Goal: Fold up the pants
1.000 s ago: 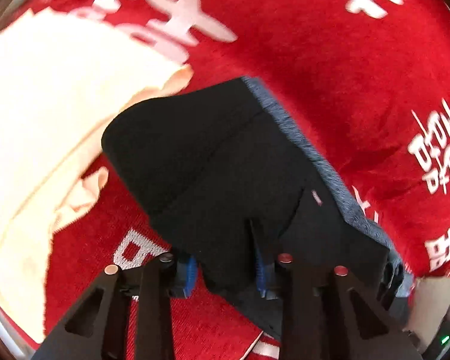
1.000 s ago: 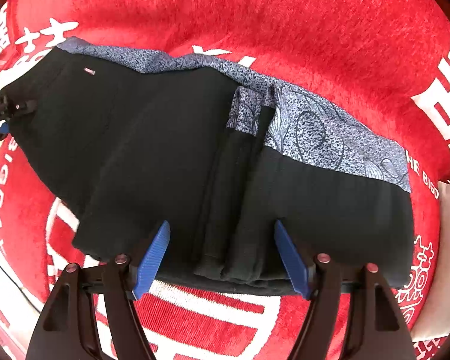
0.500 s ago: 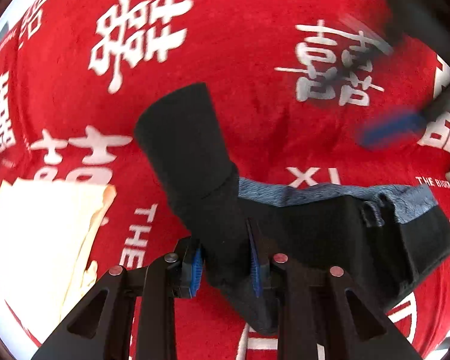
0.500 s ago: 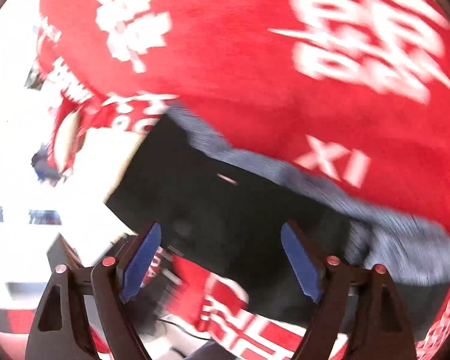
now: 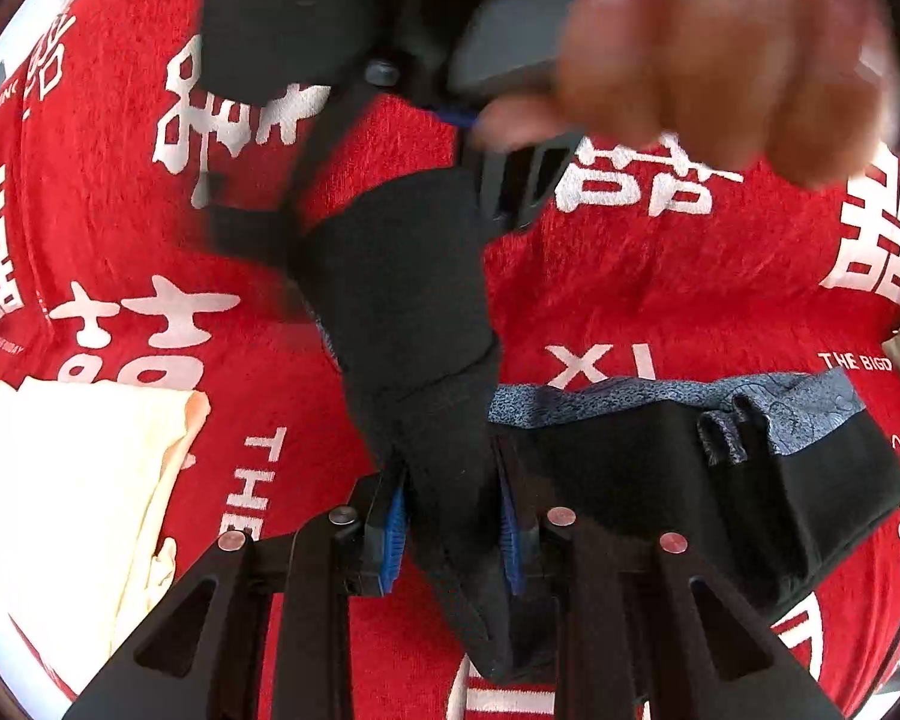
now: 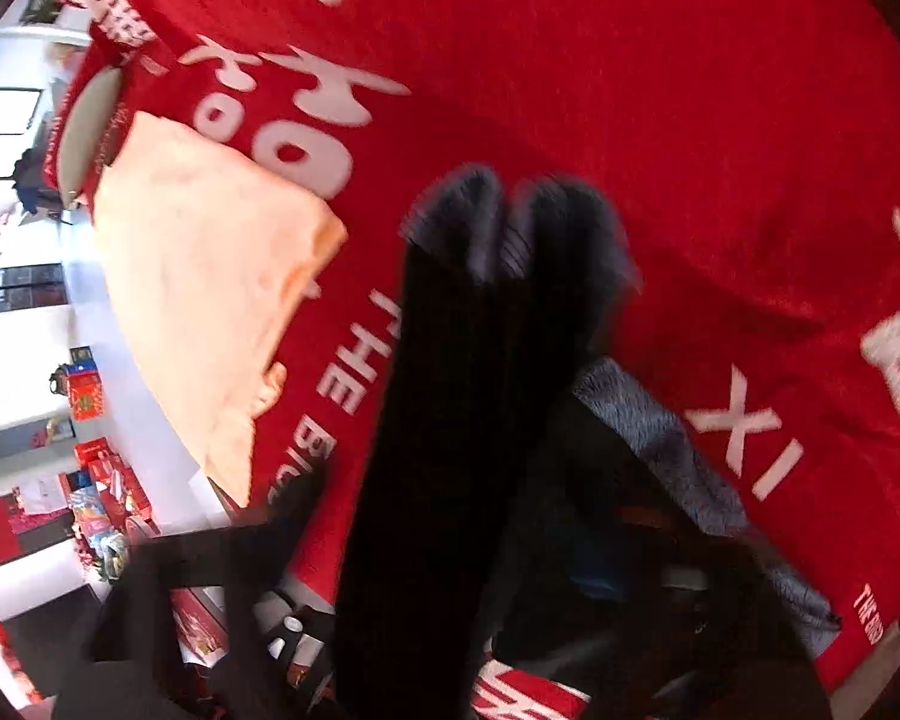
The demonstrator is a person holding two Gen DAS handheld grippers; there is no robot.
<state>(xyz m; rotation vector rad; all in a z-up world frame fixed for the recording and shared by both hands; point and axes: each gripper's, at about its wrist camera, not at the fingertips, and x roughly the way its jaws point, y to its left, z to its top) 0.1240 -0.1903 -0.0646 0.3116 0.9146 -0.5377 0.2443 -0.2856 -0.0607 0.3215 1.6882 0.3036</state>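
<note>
Pants (image 5: 660, 480): black, blue-grey patterned waistband; folded body flat on red cloth, low and right in left wrist view; one end lifted off the cloth.
Lifted end (image 5: 402, 294): rises from between the left pads as a thick dark roll, up toward frame centre.
Left gripper (image 5: 453, 531): blue pads clamped on the black fabric, both sides pressed in; pointing steeply down.
Right gripper (image 5: 510, 180): seen from the left wrist view above the lifted end, dark body blurred; jaws just closing. In its own view, fingers hidden behind a dark blurred strip of pants (image 6: 450, 420) running up the frame; whether the pads grip the fabric cannot be told.
Hand (image 5: 726, 54): blurred, top right of left wrist view, on the right gripper's handle.
Red cloth (image 5: 660, 276): white characters and lettering, spread under everything.
Cream cloth (image 5: 72, 498): pale, folded, on the red cloth left of the pants, apart from them.
</note>
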